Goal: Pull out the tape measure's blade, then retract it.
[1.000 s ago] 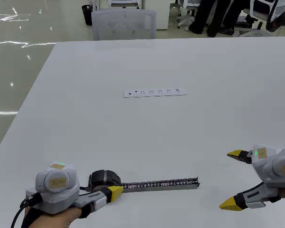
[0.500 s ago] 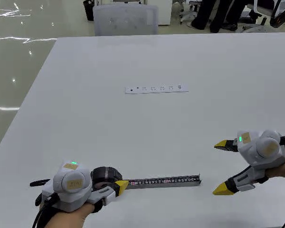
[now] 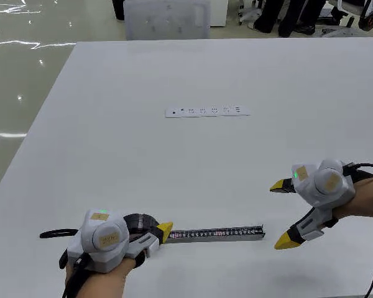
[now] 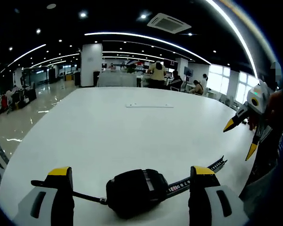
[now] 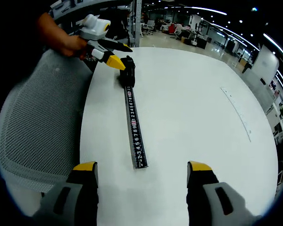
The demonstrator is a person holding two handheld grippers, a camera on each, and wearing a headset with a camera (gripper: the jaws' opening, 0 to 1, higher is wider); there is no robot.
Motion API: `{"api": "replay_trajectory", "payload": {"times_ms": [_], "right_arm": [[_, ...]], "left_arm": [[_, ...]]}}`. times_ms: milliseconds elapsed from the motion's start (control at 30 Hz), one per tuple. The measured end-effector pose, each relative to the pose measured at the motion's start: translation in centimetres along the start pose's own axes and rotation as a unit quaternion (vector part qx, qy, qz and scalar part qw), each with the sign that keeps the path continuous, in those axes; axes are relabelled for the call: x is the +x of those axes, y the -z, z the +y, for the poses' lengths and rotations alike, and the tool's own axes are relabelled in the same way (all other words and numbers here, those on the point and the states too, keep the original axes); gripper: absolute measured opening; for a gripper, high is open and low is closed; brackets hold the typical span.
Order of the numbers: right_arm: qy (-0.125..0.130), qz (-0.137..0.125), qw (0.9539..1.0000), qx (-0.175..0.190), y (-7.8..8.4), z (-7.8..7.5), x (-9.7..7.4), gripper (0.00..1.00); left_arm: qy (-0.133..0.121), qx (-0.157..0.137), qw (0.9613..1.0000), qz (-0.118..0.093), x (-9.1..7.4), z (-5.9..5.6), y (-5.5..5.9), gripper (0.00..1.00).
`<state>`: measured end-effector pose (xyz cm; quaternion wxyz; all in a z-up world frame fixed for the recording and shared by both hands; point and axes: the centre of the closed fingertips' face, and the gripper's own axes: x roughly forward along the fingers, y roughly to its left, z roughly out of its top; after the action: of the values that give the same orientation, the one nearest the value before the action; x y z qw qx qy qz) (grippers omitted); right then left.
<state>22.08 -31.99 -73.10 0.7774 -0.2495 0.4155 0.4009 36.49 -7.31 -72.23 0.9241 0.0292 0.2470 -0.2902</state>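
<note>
A black tape measure (image 3: 138, 223) lies near the front left of the white table (image 3: 193, 167), its blade (image 3: 214, 233) pulled out to the right and flat on the top. My left gripper (image 3: 152, 231) is open with its jaws either side of the case (image 4: 136, 190); whether they touch it I cannot tell. My right gripper (image 3: 281, 214) is open just right of the blade's end (image 3: 262, 232). In the right gripper view the blade (image 5: 132, 122) runs away from me, its tip (image 5: 140, 163) between my open right gripper (image 5: 142, 165) jaws, without contact.
A white power strip (image 3: 206, 112) lies flat at mid-table. A grey chair (image 3: 166, 18) stands at the far edge, a mesh chair (image 5: 33, 122) at the near edge. The tape's black wrist strap (image 3: 56, 234) trails left of the case. People stand beyond the table.
My right gripper has moved left, closing in on the blade's end. The left gripper has stayed at the case. The blade's length looks the same.
</note>
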Motion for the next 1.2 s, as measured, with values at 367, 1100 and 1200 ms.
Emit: {"api": "replay_trajectory", "payload": {"times_ms": [367, 1100, 1200], "right_arm": [[-0.010, 0.004, 0.9999, -0.005, 0.1, -0.6, 1.6, 0.60], [-0.046, 0.045, 0.9979, -0.008, 2.9, 0.7, 5.3, 0.25], [-0.045, 0.045, 0.9979, -0.010, 2.8, 0.7, 5.5, 0.19]], "left_arm": [[0.014, 0.025, 0.9994, 0.017, 0.5, -0.4, 1.1, 1.00], [0.027, 0.034, 0.9979, 0.048, 0.7, -1.2, 2.2, 0.91], [0.026, 0.035, 0.9980, 0.045, 0.7, -1.2, 2.1, 0.91]]}}
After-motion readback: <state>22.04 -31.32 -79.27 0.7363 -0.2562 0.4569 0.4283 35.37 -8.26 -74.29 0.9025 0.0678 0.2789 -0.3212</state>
